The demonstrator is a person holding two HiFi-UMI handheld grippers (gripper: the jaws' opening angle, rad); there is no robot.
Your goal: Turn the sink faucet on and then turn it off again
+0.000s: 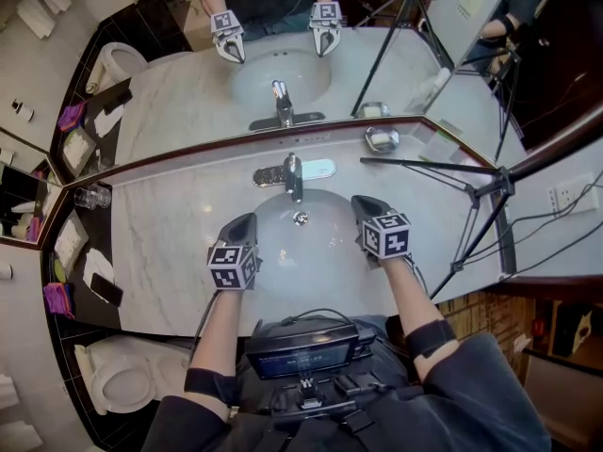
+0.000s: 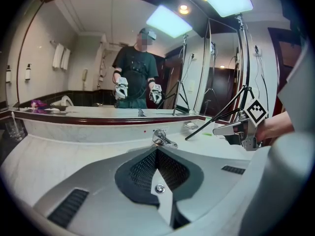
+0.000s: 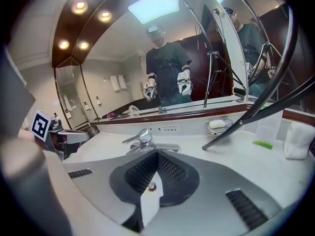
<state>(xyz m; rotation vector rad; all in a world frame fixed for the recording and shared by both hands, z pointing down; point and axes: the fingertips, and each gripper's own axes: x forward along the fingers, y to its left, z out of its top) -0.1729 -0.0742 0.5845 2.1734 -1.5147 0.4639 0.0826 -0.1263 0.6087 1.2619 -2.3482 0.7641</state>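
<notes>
Left hand-held gripper (image 1: pixel 245 222) and right hand-held gripper (image 1: pixel 364 205) are both hovering over the near half of the sink (image 1: pixel 325 257), one each side of the drain (image 1: pixel 301 217), neither touching the faucet (image 1: pixel 293 175). Both are sitting with jaws pressed together, gripping nothing

Faucet is standing at the sink's back rim, mid bench (image 1: pixel 170 229), just ahead of both grippers. No water stream is showing in any view; lever position isn't reading clearly. I'm judging the faucet as off: either the on/off cycle isn't started or it's already finished, and the frames aren't settling which. If not started, all of it is remaining: open the lever, then close it

Surface: pale marble bench is looking mostly bare. A soap dish (image 1: pixel 381 139) is sitting right of the faucet, a glass (image 1: pixel 92 196) at far left, and a tripod (image 1: pixel 476 196) on the right is resting a leg on the bench

Room: bathroom, a wide mirror (image 1: pixel 188 83) behind is reflecting the person and both grippers, a toilet (image 1: pixel 113 375) is sitting lower left, ceiling spots are glowing
</notes>
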